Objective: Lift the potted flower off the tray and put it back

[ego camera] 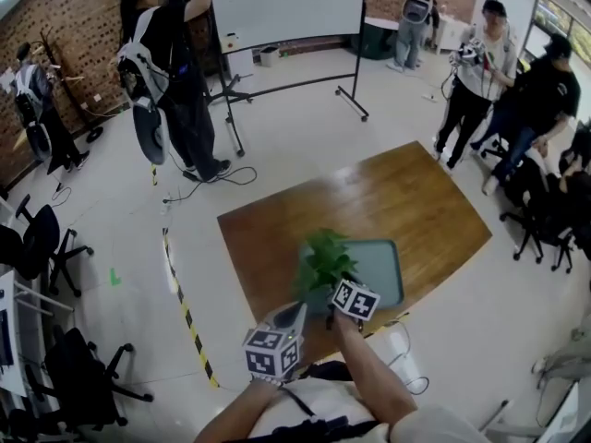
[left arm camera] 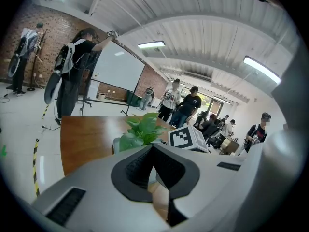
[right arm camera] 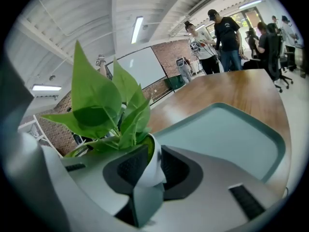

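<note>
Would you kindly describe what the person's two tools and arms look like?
The left tool and right tool each have a light grey moulded body with dark, ribbed pads. Each carries a white cube printed with black square markers. The forearms are bare; the top is light-coloured.

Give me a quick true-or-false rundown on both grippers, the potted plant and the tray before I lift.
1. The right gripper has the rim of the white pot between its jaws. True.
2. The left gripper grips the plant. False: its jaws are apart with nothing between them, and the plant stands beyond them.
3. The tray is red. False: it is pale green.
4. The tray lies on a wooden table. True.
</note>
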{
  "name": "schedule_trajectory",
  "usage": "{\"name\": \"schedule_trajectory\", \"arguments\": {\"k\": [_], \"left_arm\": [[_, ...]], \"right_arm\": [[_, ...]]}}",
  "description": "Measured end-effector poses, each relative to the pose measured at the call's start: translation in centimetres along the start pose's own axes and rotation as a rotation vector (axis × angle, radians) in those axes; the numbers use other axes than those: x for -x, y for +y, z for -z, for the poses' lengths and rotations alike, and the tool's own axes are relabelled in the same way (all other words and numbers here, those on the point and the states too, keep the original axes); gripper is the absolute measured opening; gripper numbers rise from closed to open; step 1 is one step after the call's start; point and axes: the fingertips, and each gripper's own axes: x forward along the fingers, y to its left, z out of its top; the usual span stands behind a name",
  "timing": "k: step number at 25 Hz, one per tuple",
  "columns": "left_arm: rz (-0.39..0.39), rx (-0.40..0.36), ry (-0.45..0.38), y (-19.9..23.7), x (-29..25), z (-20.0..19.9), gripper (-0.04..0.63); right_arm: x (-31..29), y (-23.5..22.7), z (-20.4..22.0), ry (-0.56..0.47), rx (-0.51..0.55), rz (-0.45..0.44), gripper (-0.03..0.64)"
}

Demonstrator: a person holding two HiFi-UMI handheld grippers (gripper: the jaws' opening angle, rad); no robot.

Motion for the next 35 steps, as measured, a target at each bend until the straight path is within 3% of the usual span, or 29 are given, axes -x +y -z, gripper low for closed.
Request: {"name": "schedule_trajectory", "arguments": {"k": [14,25,35], "left_arm": [[-0.051,0.039,-0.013,2.9,1.6,0.1,-0.003],[-0.075,0.059,-0.032,4.3,2.8,-0.1,-0.003],[-0.168,0.105,-0.067,6.9,6.2,-0.8,-0.003]], "right_arm": [[-0.6,-0.1,-0.5,-0.047,-0.005,0.026,0.057],[-0.2,1.0,-1.1,-0.062,0.010,-0.007,0.049],[-1.2,8.6,-0.9,-0.022,0.059,-0.142,0.043]]}}
